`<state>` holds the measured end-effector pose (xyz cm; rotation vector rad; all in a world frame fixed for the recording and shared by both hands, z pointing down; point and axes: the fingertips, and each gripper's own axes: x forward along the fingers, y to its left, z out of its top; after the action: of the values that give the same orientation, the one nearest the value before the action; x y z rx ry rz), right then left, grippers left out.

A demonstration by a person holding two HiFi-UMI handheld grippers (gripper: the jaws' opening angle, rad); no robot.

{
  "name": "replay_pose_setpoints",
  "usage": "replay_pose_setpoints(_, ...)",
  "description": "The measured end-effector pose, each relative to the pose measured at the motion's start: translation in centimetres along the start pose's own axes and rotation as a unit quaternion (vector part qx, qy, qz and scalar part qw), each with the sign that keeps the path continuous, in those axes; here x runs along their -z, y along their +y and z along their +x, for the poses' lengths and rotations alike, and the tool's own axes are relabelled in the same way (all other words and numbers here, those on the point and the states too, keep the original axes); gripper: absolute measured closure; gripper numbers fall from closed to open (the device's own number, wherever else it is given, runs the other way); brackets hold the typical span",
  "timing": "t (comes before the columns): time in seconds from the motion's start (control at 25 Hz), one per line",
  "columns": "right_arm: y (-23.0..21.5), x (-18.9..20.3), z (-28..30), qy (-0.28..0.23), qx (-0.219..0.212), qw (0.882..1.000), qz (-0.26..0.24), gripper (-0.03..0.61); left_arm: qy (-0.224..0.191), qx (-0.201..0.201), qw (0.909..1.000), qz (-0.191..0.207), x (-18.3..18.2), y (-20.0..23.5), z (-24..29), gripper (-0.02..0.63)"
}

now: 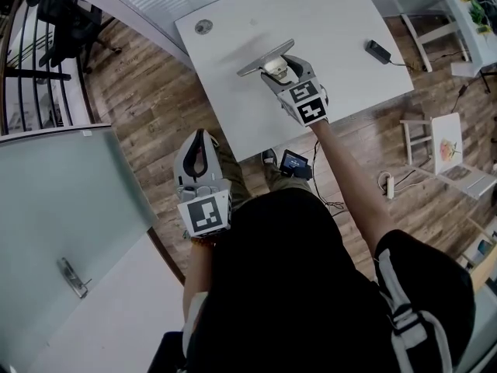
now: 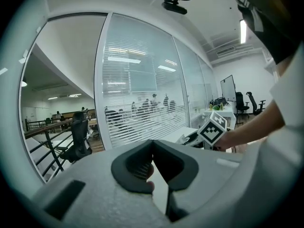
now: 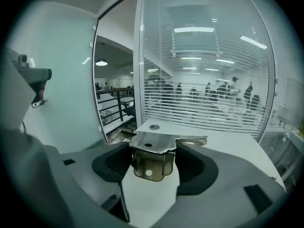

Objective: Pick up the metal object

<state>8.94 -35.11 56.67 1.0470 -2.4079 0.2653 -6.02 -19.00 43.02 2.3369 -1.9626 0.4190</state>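
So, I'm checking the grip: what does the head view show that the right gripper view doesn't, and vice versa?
Only the head view: the left tongs, shut, low beside the person's leg, and a black adapter on the white table. Only the right gripper view: how the right tongs clamp the metal object's folded tab, and the blinds behind glass. Both: the metal object, the table and its round grommet.

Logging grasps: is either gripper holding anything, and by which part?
Right gripper grips the metal bracket by its folded lower section, below the flat plate. Left gripper is shut, empty.
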Motion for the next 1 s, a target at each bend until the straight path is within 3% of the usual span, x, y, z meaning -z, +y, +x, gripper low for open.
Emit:
replay_pose_setpoints(0.2, -0.5, -3.0, -2.2, -0.022, 0.011, 1.0, -0.012, 0.302, -0.01, 0.012, 0.9999, -0.003, -1.1, -0.4, 0.3, 0.598)
replay_pose_setpoints(0.4, -0.4, -5.9, -4.4, -0.042, 0.044, 0.998, -0.021, 0.302, -0.039, 0.057, 0.9976, -0.008, -2.6, -0.3, 1.7, 0.598)
replay_pose_setpoints(0.68, 1.7, -8.1, -7.6, -0.047, 0.088, 0.995, -0.008, 0.302, -0.078, 0.124, 0.9892, -0.003, -5.4, 0.9, 3.2, 0.598)
replay_pose_setpoints(1.0, 4.4, -9.9, -9.1, -0.072, 0.12, 0.99, 0.007, 0.302, -0.083, 0.193, 0.9773, 0.023, -6.3, 1.5, 2.6, 0.598)
